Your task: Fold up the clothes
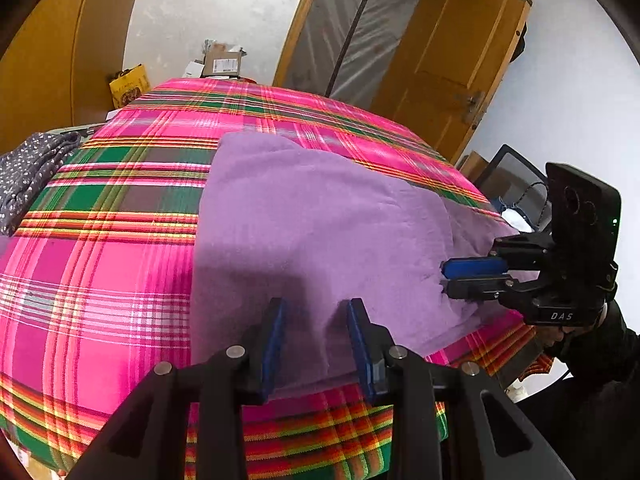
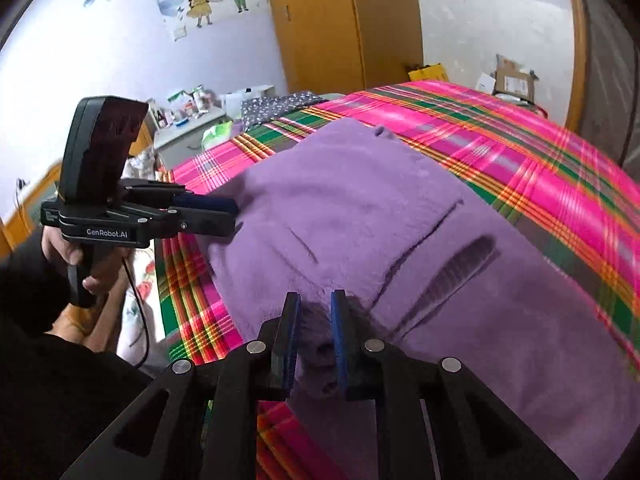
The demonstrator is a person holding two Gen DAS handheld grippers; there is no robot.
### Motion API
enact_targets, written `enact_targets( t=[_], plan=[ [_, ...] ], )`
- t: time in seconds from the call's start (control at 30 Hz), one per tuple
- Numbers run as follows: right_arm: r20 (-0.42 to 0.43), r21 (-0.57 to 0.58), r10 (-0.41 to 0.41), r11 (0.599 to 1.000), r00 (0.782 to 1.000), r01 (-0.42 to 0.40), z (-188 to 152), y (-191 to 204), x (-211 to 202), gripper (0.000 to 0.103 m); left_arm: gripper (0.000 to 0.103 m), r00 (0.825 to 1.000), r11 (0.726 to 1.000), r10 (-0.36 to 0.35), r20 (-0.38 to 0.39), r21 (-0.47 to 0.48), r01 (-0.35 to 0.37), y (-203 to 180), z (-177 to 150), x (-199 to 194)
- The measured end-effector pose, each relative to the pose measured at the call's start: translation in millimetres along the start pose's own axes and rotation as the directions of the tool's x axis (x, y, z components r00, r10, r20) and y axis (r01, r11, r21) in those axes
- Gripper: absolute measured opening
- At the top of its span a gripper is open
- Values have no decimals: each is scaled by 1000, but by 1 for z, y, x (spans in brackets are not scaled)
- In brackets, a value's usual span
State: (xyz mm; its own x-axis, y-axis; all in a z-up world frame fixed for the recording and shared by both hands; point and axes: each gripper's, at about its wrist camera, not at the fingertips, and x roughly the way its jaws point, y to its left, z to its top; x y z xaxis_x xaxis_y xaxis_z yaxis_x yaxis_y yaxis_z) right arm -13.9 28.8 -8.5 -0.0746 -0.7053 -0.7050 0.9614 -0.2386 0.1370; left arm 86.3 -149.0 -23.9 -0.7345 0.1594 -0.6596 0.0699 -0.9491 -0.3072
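A purple fleece garment (image 1: 320,220) (image 2: 360,208) lies spread on a bed with a pink plaid cover (image 1: 100,280) (image 2: 540,152). My left gripper (image 1: 316,312) (image 2: 234,216) stands over the garment's near left edge. Its fingers are apart, and the cloth lies flat between them without being pinched. My right gripper (image 2: 316,304) (image 1: 442,276) is at the garment's near right part. A bunch of purple cloth fills the narrow gap between its blue pads, and small creases run out from the tips. A person's hand (image 2: 68,252) holds the left gripper's handle.
A folded dark dotted garment (image 1: 28,176) (image 2: 280,106) lies at the bed's far left corner. A cardboard box (image 1: 224,62) (image 2: 514,80) sits beyond the bed. A wooden door (image 1: 452,60) stands on the right, a wardrobe (image 2: 348,20) behind, and a cluttered desk (image 2: 188,120) beside the bed.
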Motion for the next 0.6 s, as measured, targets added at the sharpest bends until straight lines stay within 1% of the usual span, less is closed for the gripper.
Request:
enact_targets(
  t=[0.07, 0.13, 0.17, 0.23, 0.33, 0.43, 0.47, 0.53, 0.6],
  plan=[
    [31, 45, -3, 999, 1000, 2, 8, -9, -5, 15, 32, 1000, 1000, -7, 13, 5, 7, -1, 8, -4],
    [60, 92, -12, 996, 998, 6, 16, -19, -10, 17, 32, 999, 1000, 14, 43, 25, -15, 0, 25, -8],
    [70, 122, -30, 992, 997, 21, 23, -25, -9, 17, 32, 998, 999, 40, 50, 34, -41, 0, 35, -7],
    [81, 170, -64, 984, 995, 49, 35, -33, -6, 17, 32, 996, 995, 80, 35, 48, -82, 6, 57, 5],
    [84, 203, -76, 977, 994, 58, 46, -40, 0, 17, 32, 990, 988, 140, 12, 70, -141, 15, 90, 23],
    [63, 216, -88, 974, 994, 73, 54, -43, 11, 17, 32, 993, 993, 110, -47, 54, -107, 30, 107, 49],
    [60, 220, -81, 973, 995, 66, 54, -45, 14, 17, 32, 993, 994, 98, -67, 48, -95, 35, 113, 58],
    [45, 230, -79, 971, 996, 66, 53, -49, 19, 17, 32, 993, 997, 70, -94, 51, -66, 38, 117, 69],
    [35, 245, -77, 967, 996, 66, 54, -53, 23, 17, 32, 992, 998, 58, -114, 27, -55, 45, 121, 79]
  ],
)
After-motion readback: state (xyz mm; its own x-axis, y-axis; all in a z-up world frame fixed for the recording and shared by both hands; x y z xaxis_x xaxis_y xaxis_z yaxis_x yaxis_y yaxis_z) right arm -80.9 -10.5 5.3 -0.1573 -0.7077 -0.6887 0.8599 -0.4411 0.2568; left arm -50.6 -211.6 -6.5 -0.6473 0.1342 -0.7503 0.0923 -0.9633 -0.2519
